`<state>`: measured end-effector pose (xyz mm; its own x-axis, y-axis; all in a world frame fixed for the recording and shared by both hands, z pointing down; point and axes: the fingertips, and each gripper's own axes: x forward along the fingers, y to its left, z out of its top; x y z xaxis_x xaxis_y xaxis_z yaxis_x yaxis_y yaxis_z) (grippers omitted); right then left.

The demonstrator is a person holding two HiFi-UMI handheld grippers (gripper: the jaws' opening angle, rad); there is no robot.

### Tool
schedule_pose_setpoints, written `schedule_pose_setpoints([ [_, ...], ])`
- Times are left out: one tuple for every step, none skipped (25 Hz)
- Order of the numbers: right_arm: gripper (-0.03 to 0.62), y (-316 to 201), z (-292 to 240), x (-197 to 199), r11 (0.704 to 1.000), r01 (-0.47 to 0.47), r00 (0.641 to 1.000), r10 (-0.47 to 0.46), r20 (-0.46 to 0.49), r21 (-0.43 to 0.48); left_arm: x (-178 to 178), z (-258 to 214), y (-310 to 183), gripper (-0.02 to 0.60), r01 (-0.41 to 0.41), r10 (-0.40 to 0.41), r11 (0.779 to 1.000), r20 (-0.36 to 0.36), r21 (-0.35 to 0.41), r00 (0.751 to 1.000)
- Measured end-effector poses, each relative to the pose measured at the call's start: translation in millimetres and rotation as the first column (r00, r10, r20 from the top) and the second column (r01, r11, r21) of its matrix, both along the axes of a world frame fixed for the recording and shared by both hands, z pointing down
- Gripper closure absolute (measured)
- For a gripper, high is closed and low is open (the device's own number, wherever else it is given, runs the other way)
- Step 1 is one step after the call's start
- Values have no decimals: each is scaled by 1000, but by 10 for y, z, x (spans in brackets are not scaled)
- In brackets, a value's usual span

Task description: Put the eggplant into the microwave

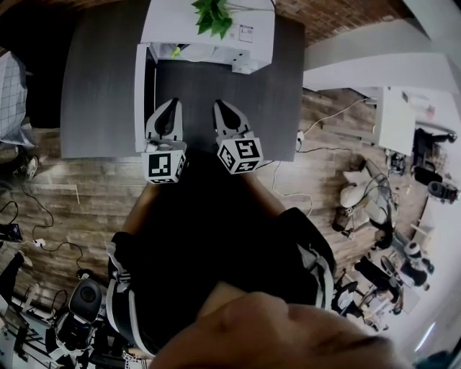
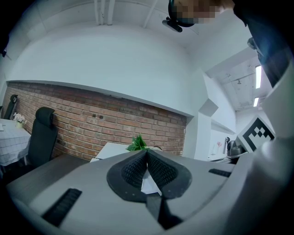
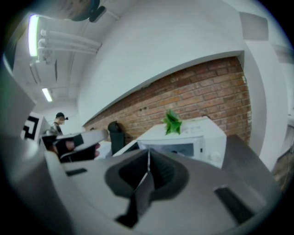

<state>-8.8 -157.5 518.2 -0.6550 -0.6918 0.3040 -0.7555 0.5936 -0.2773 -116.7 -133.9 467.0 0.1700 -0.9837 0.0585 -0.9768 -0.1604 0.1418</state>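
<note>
Eggplant unseen, possibly already inside microwave [image 1: 209,29]; with fingers [image 2: 131,170] of left gripper [image 1: 171,105] and right gripper [image 1: 220,107] pinched shut, empty, risk of clipping the open door [image 1: 140,94] when reaching in.

You have a white microwave [image 1: 169,21] with a green leafy plant [image 1: 213,16] on it, on a dark grey table [image 1: 101,86] over a brown wood-plank floor [image 1: 86,187]. Behind runs a red-brown brick wall [image 2: 92,124] under plain white. Your left gripper [image 1: 171,104] and right gripper [image 1: 220,107] are grey with black ribbed pads [image 2: 133,170], and their 2 marker cubes [image 1: 164,166] show black squares on white.
</note>
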Motion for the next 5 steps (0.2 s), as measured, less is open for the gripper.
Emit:
schedule_pose_setpoints([
  [559,-6,1,-5,1000,1,1000,-1,-1,2,-10,3,-2,545,2,-2,1000,-1,0,1000],
  [559,-12,2,-12,1000,1,1000,-1,-3,4,-23,10,-3,545,6,-6,1000,-6,-4,1000],
  [559,-18,3,-20,1000,1,1000,-1,-4,6,-38,19,-6,545,11,-11,1000,-12,-7,1000],
  [559,-23,5,-28,1000,1,1000,-1,-5,8,-53,26,-9,545,15,-15,1000,-18,-11,1000],
  [559,-28,8,-37,1000,1,1000,-1,-7,10,-69,33,-13,545,19,-19,1000,-25,-14,1000],
])
